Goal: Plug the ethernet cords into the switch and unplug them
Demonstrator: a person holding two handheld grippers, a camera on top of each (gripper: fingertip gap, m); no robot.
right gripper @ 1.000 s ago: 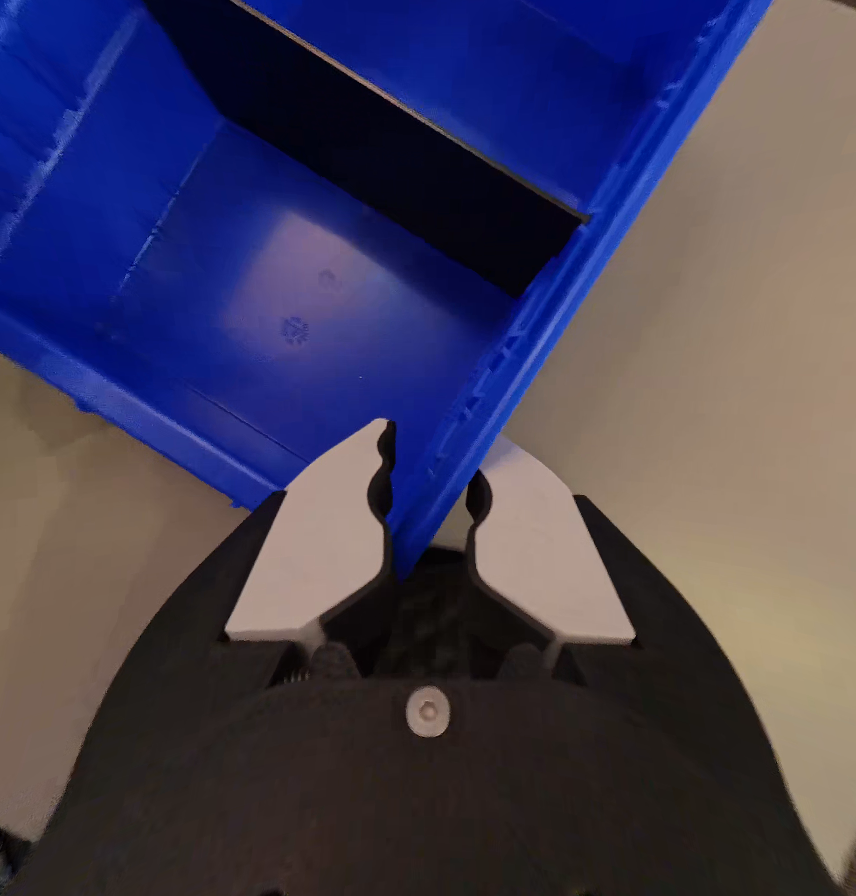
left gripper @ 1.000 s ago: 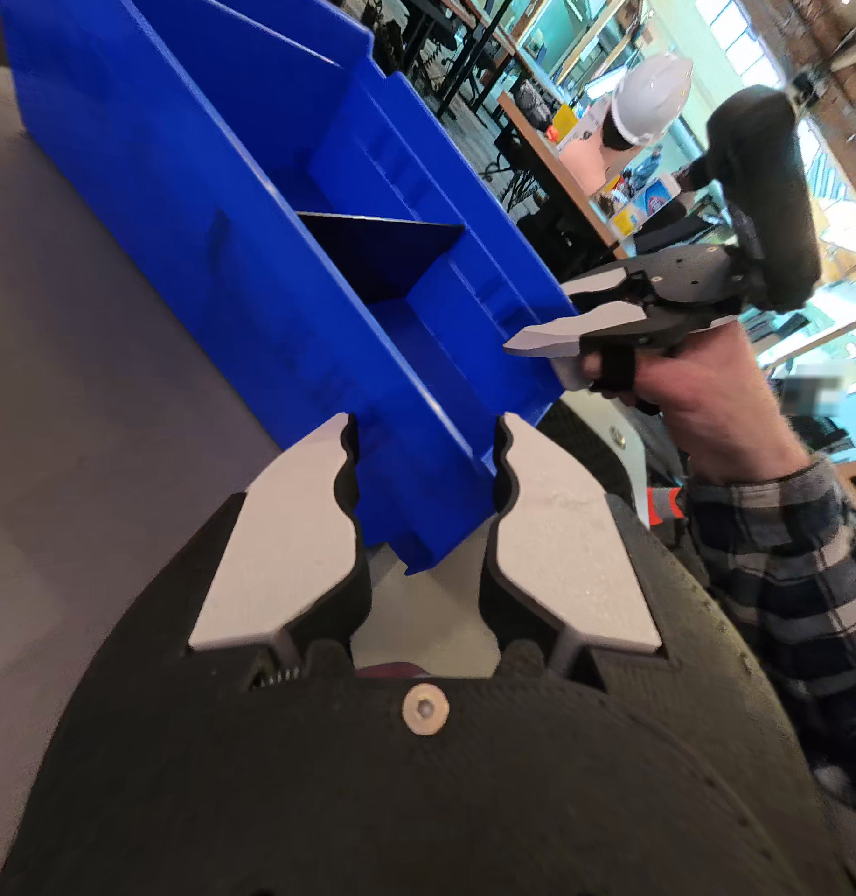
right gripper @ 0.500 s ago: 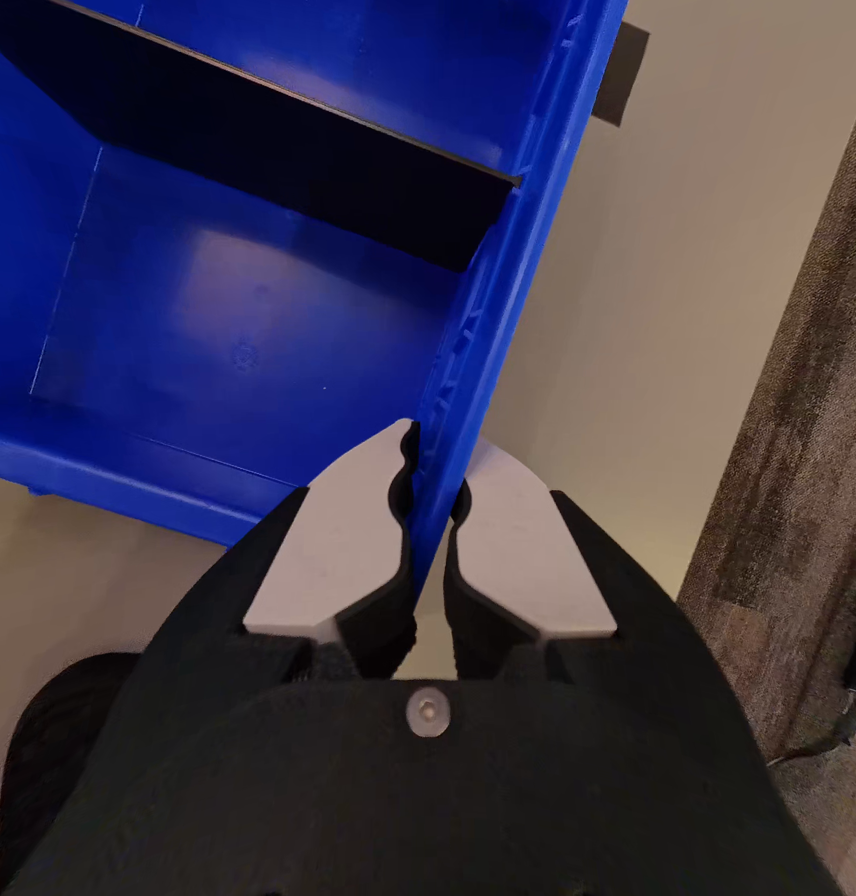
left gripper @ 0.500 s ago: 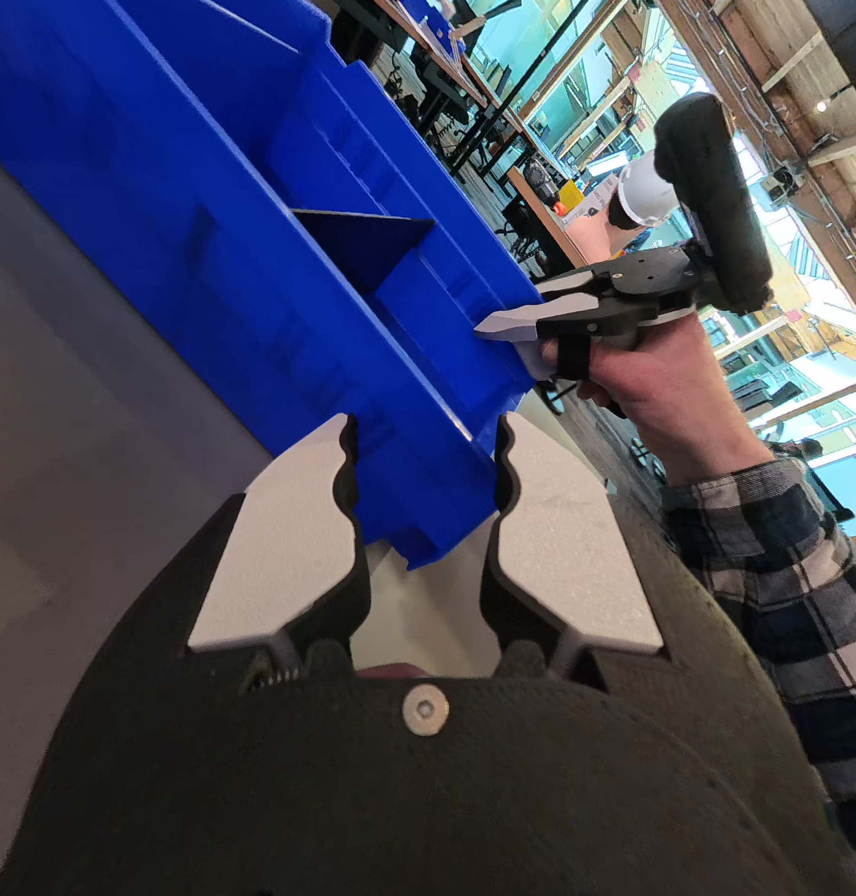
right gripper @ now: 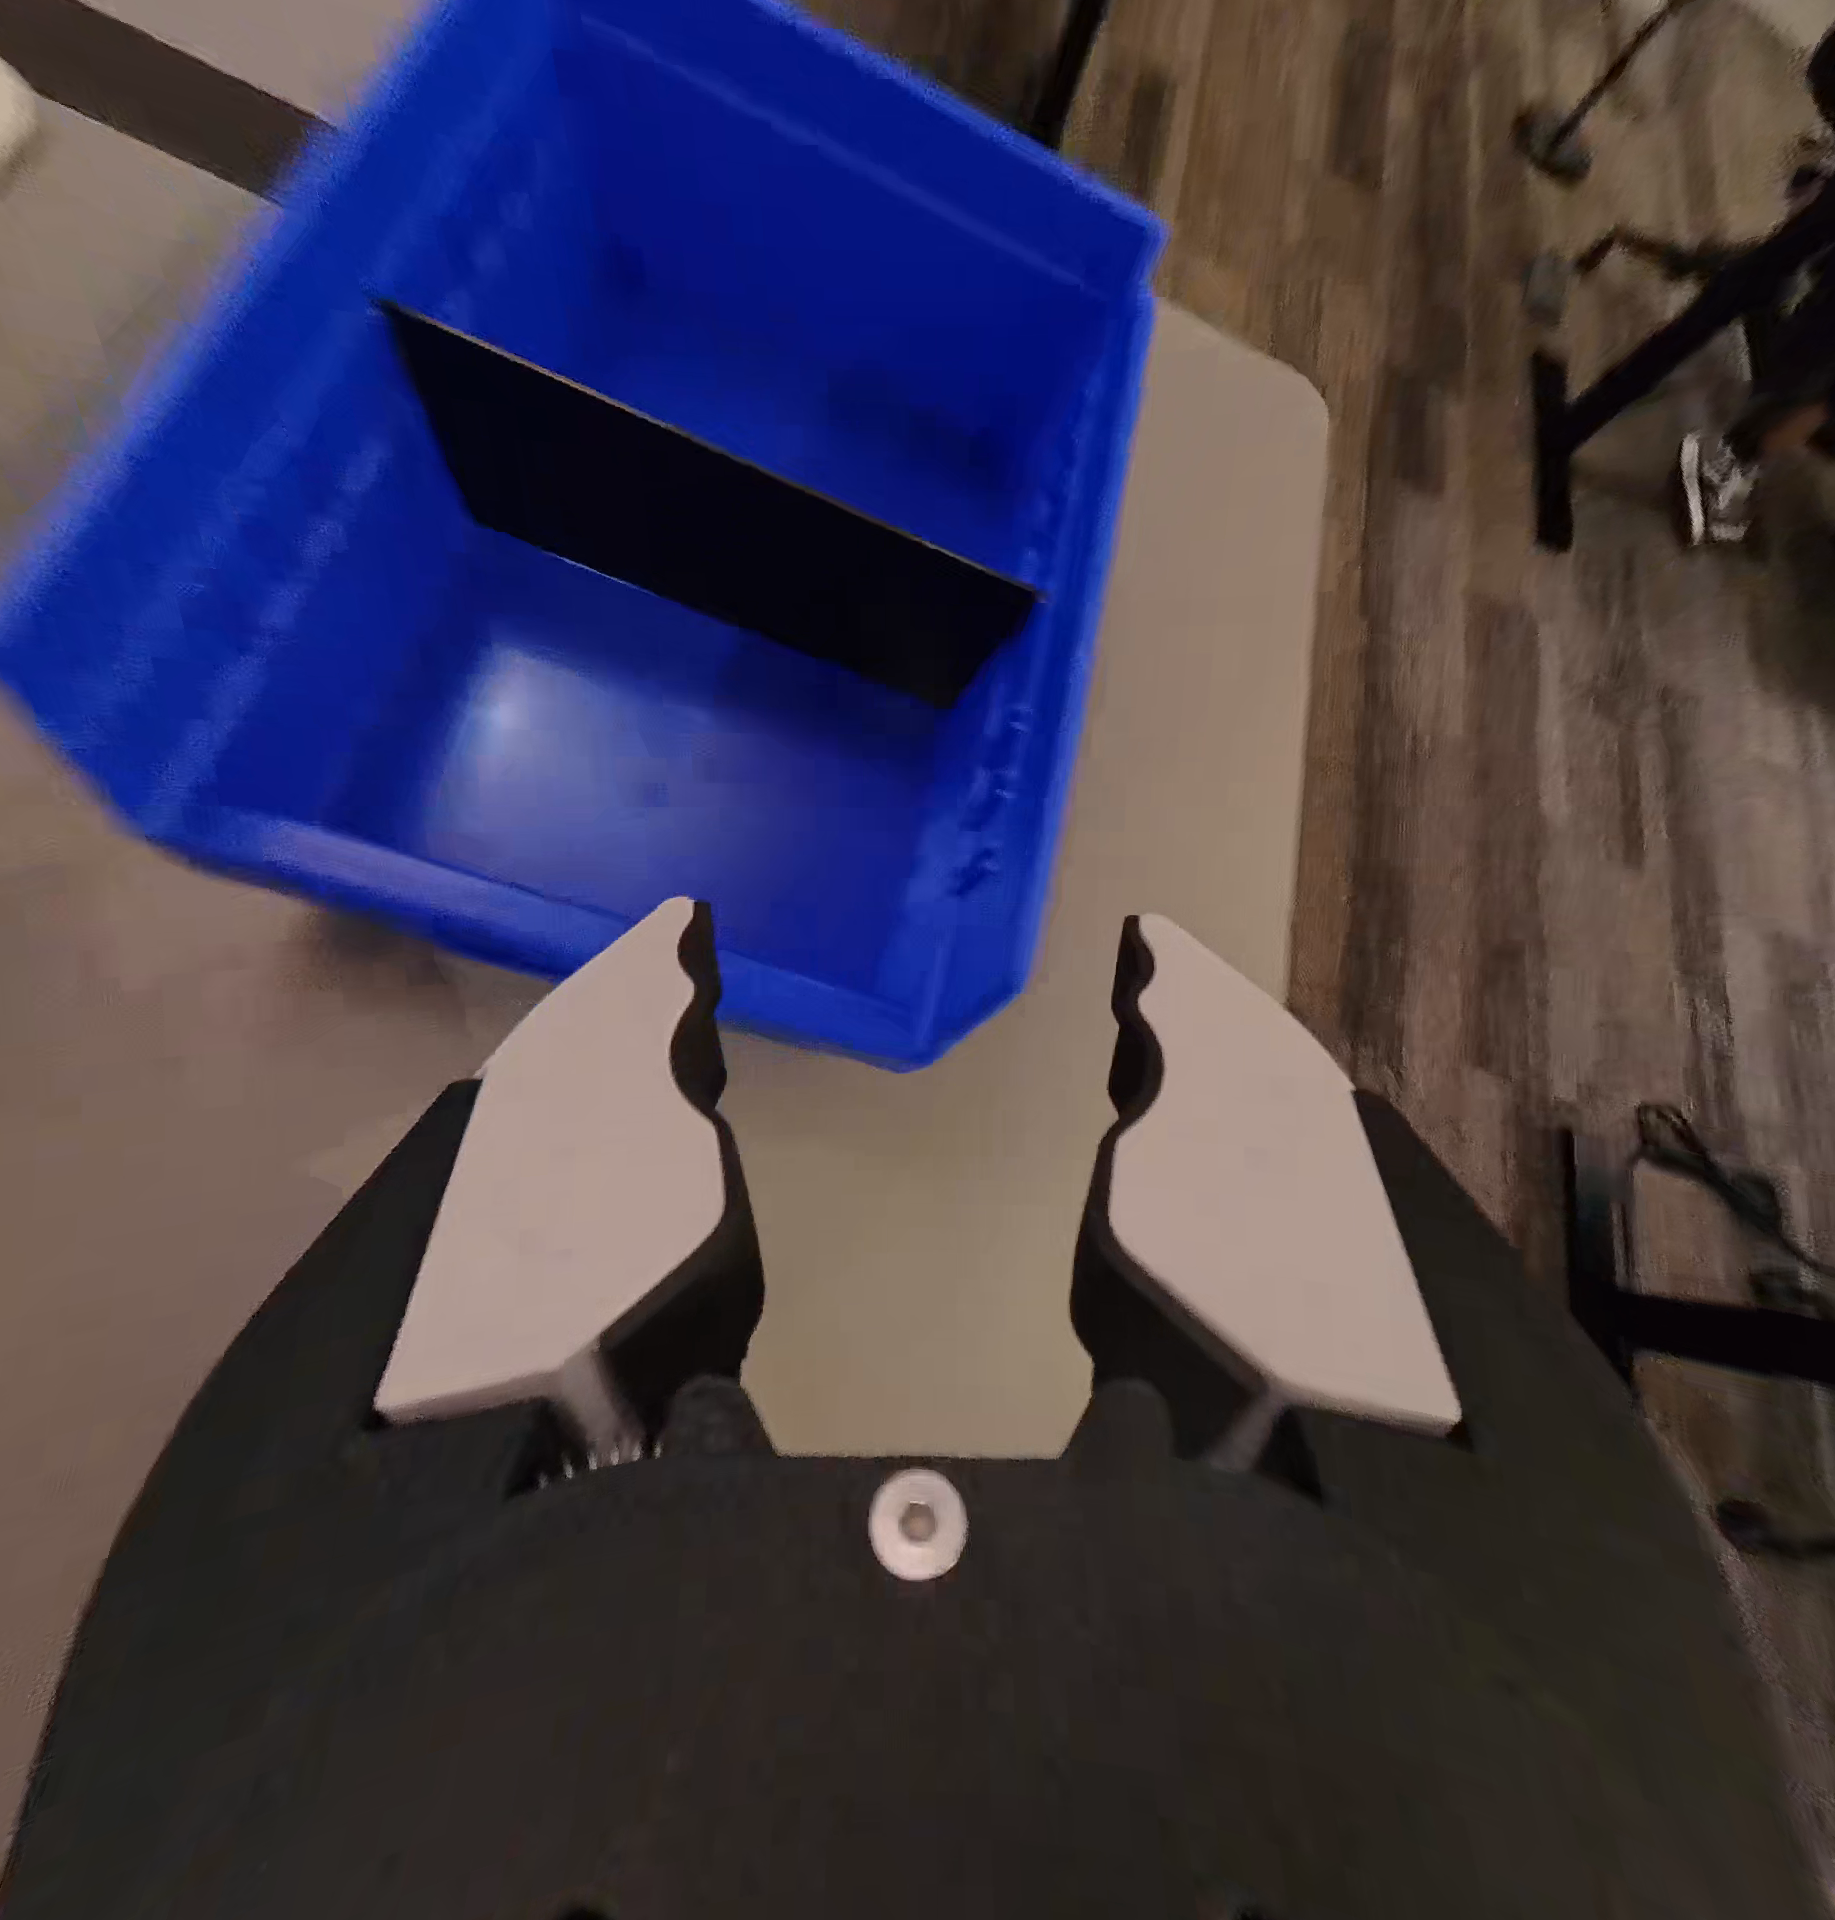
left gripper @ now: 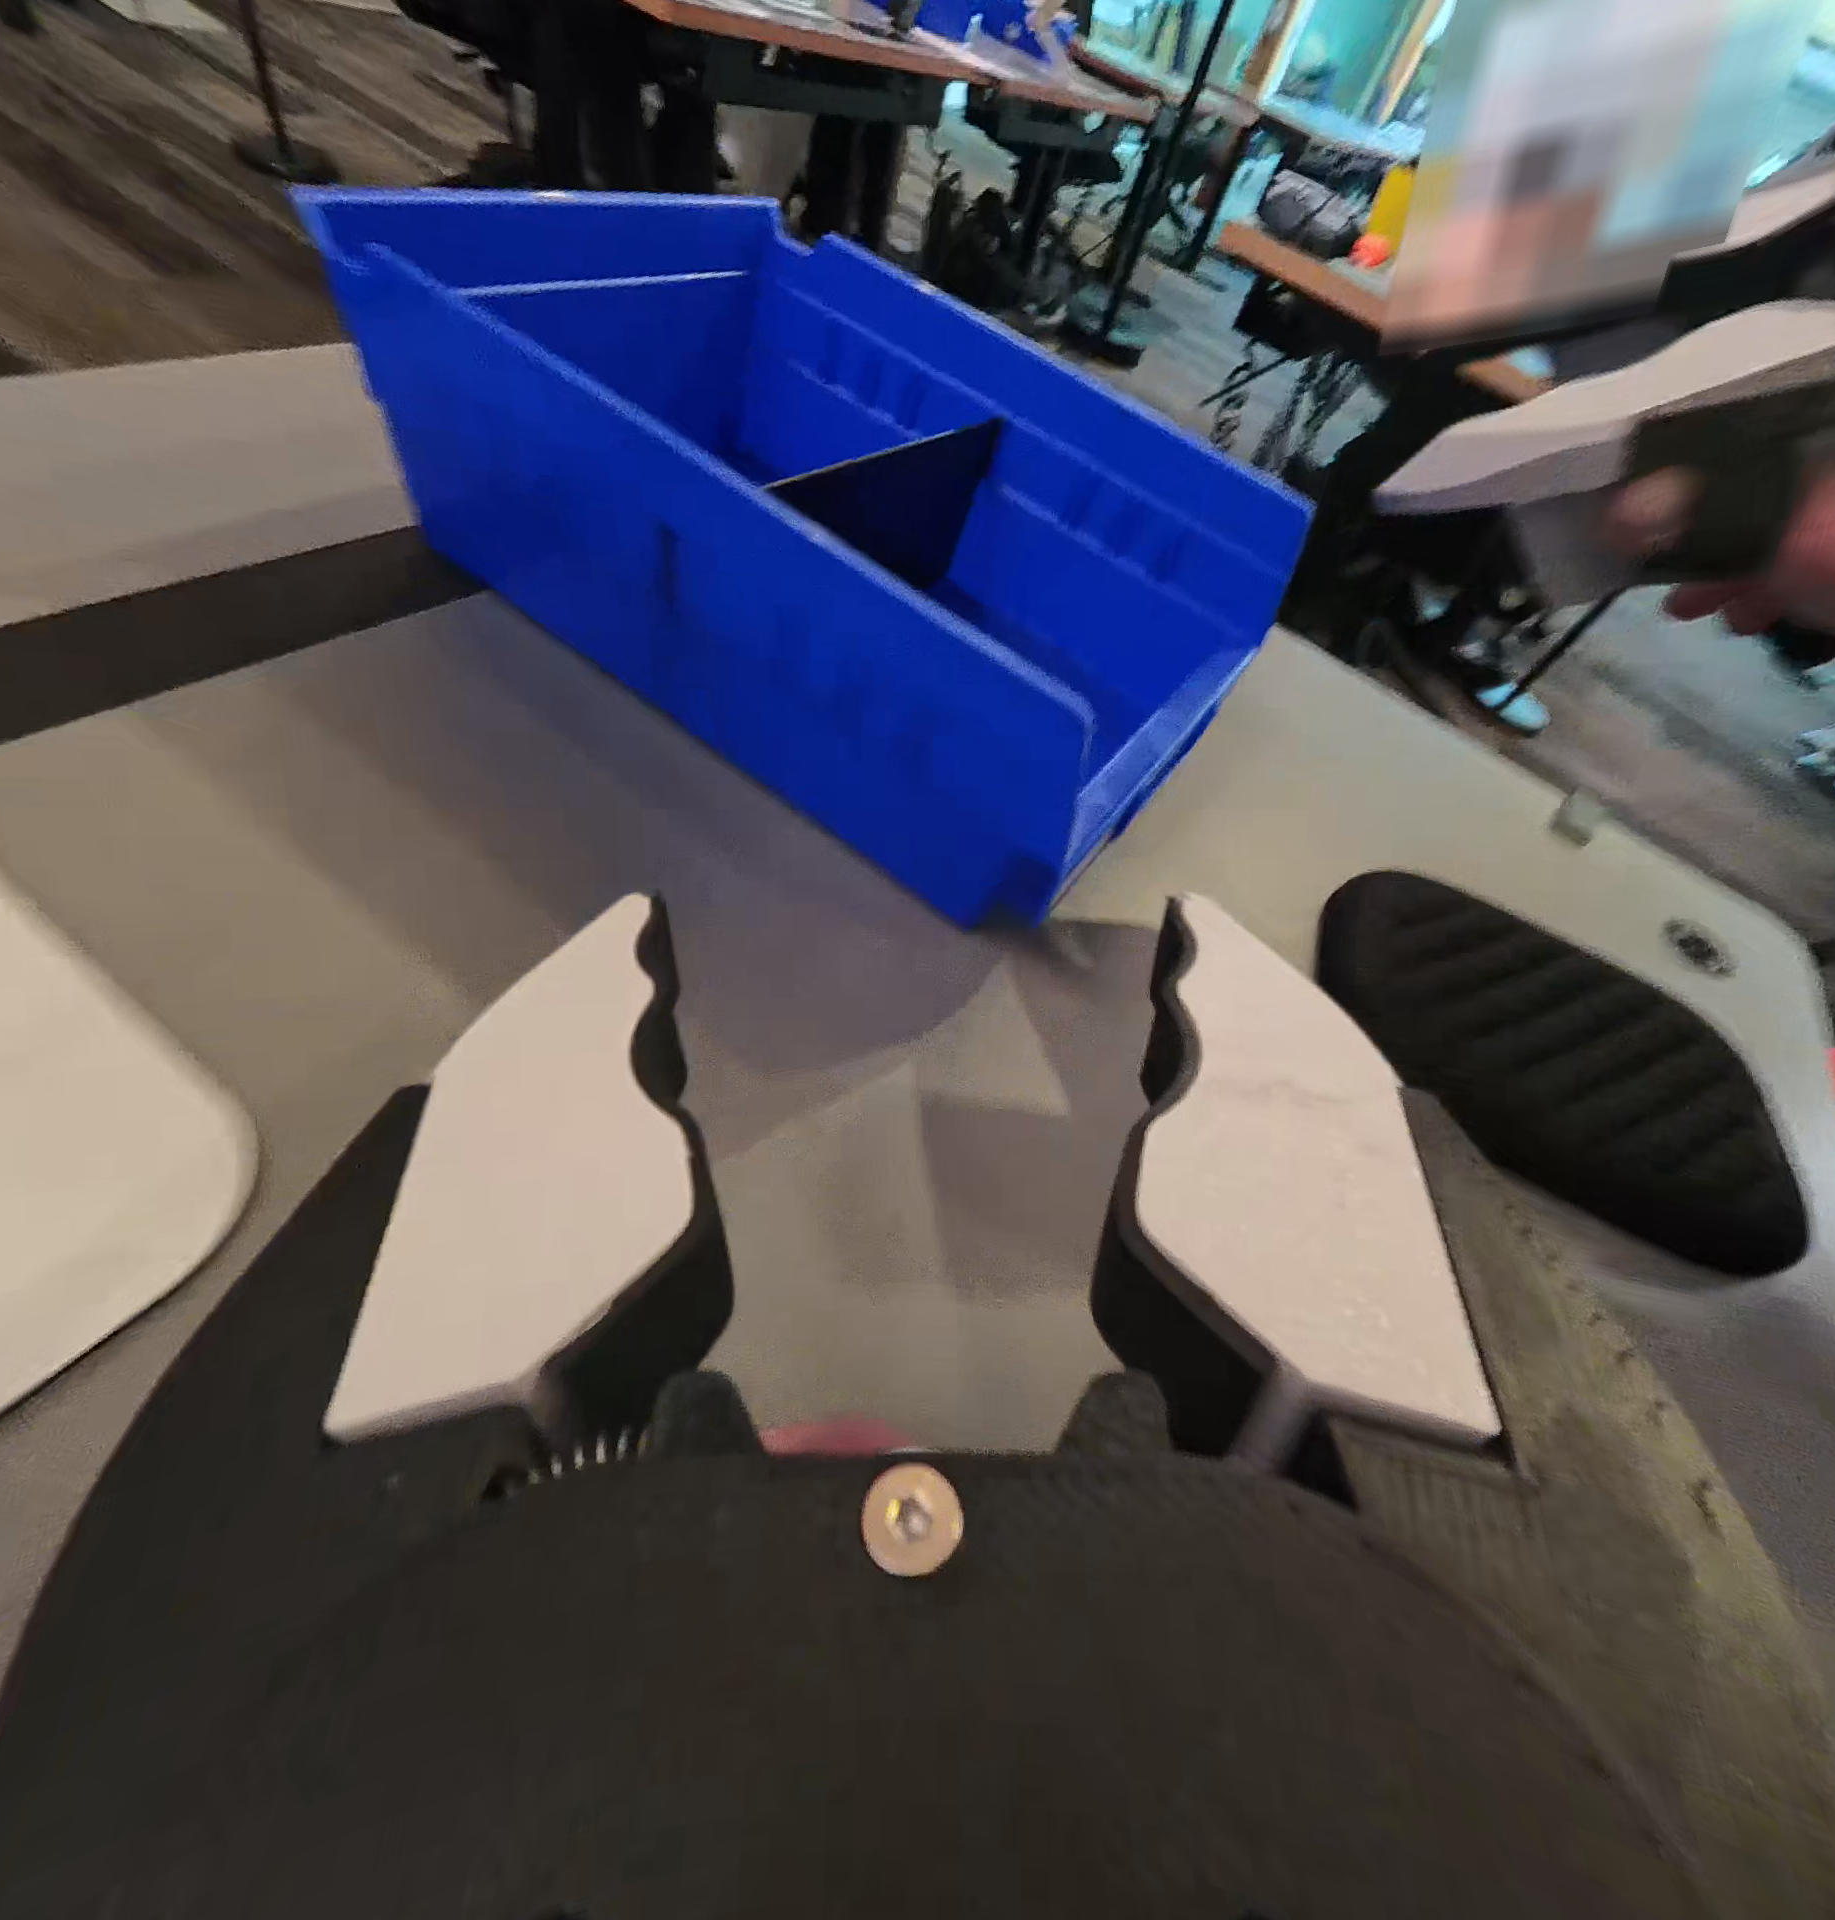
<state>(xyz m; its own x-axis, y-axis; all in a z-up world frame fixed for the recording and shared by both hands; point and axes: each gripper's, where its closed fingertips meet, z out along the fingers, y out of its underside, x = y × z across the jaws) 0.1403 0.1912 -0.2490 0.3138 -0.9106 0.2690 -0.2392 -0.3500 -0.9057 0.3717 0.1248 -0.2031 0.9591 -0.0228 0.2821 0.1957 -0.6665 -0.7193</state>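
An empty blue bin with a black divider rests on the grey table. My left gripper is open and empty, a short way back from the bin's near corner. My right gripper is open and empty, just above and behind the bin's near end wall. The divider also shows in the right wrist view. The right gripper's fingers show blurred at the upper right of the left wrist view. No ethernet cord or switch is in view.
A black ribbed pad lies on the table at the right. A white board lies at the left. The table's right edge borders a wooden floor with desk legs and cables.
The right gripper was pinching the bin's side wall and the left jaws stood around its corner. Both have opened wide and drawn back, and the bin now rests free on the table.
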